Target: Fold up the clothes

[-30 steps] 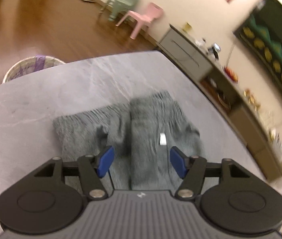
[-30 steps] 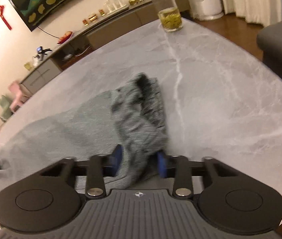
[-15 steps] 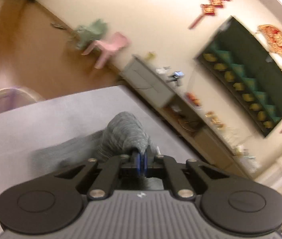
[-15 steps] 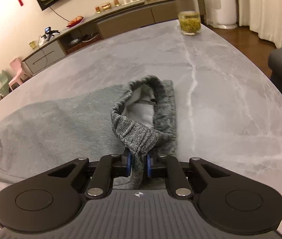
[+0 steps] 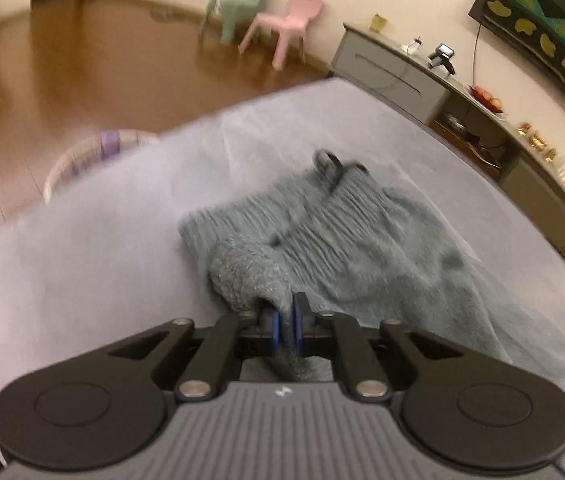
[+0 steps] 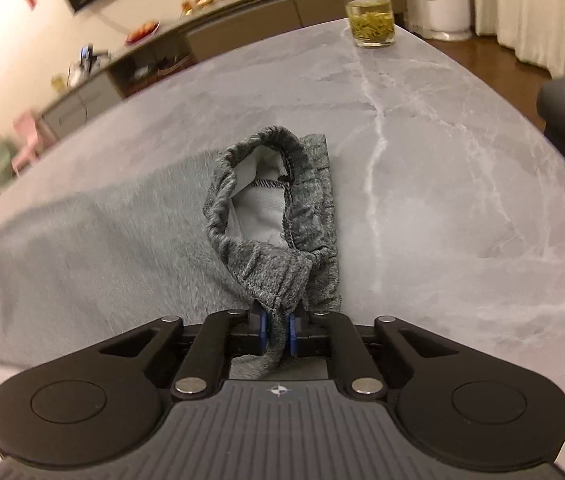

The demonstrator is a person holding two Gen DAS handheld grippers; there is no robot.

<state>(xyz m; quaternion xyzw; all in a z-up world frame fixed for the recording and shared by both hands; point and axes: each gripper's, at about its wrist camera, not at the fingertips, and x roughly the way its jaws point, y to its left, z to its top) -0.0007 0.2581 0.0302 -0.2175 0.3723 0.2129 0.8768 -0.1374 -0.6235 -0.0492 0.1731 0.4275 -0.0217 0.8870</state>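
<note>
The grey pants (image 6: pixel 82 240) lie on the table (image 6: pixel 462 168), and both grippers pinch them. The right gripper (image 6: pixel 276 330) has its blue fingers (image 6: pixel 260 328) closed tight on a bunch of the stretchy waistband (image 6: pixel 270 280), and the waist hole gapes open, showing the pale inside. The left gripper (image 5: pixel 287 322) is closed on a fuzzy grey lump of the other end (image 5: pixel 242 272), near the table's left edge. The rest of the pants lies flat and wrinkled toward the far edge, with a dark cord (image 5: pixel 330 164) poking out.

What could go wrong? Each gripper holds only a small bunch of cloth. If only the top layer is pinched, the lower layer may stay behind on the table and the fold comes out lumpy. The cloth is soft and thick, so it may slide out of the fingers if the hands pull fast. If the two hands do not move together, the pants twist and the edges do not line up.

The open waistband may flop over and trap a big bump inside the fold. The loose cord can get tucked in the wrong way too.

A glass (image 6: pixel 370 20) of green tea stands at the table's far right corner (well away from the pants). A wide swing of the right gripper could still knock it over and wet the cloth.
</note>
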